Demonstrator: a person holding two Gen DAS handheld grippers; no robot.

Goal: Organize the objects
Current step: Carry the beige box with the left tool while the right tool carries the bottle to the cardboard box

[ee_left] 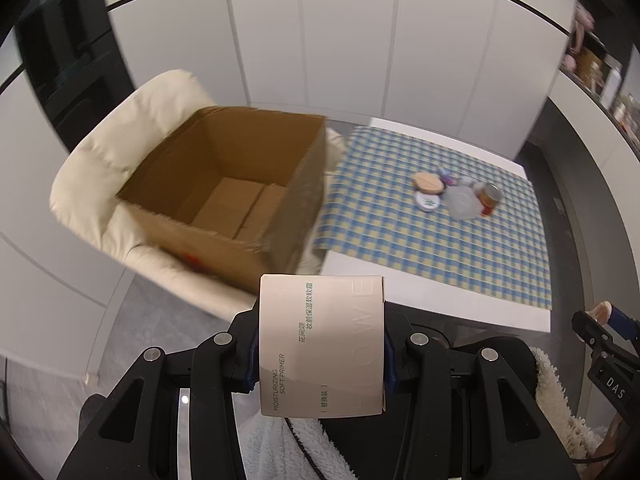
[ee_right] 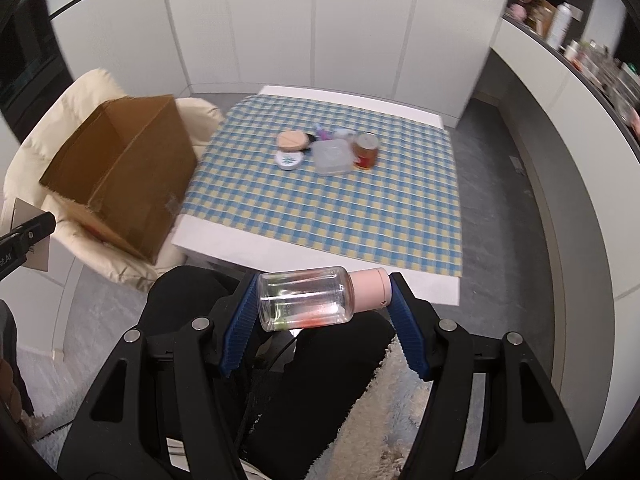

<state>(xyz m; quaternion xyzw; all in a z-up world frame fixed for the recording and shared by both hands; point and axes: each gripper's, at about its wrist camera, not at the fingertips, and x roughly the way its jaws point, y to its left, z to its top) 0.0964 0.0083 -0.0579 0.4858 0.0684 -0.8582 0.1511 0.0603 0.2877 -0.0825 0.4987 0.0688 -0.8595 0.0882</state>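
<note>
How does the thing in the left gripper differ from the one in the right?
The primer box is opaque, flat-sided, pale pink card with print; the bottle is clear, round, with a pink cap. The box stands lengthwise between the pads; the bottle lies crosswise. Both are clamped, off the table.

White cabinets, grey floor, a low table in the middle of the room.

The back wall (ee_right: 320, 20) is seen to be covered by tall white cabinet doors, split by thin vertical seams. A white table (ee_right: 304, 256) is set before it, draped with a blue-and-yellow checked cloth (ee_right: 360, 216). A cream padded chair (ee_left: 100, 168) is placed just beside the table's left edge. The floor (ee_right: 504, 200) is laid in grey, speckled carpet. On the right, a white counter (ee_right: 560, 128) is curved along the room, and above it a dark shelf (ee_right: 580, 40) is crowded with bottles, too blurred to be told apart. A dark glass panel (ee_left: 60, 60) is seen far left.
</note>
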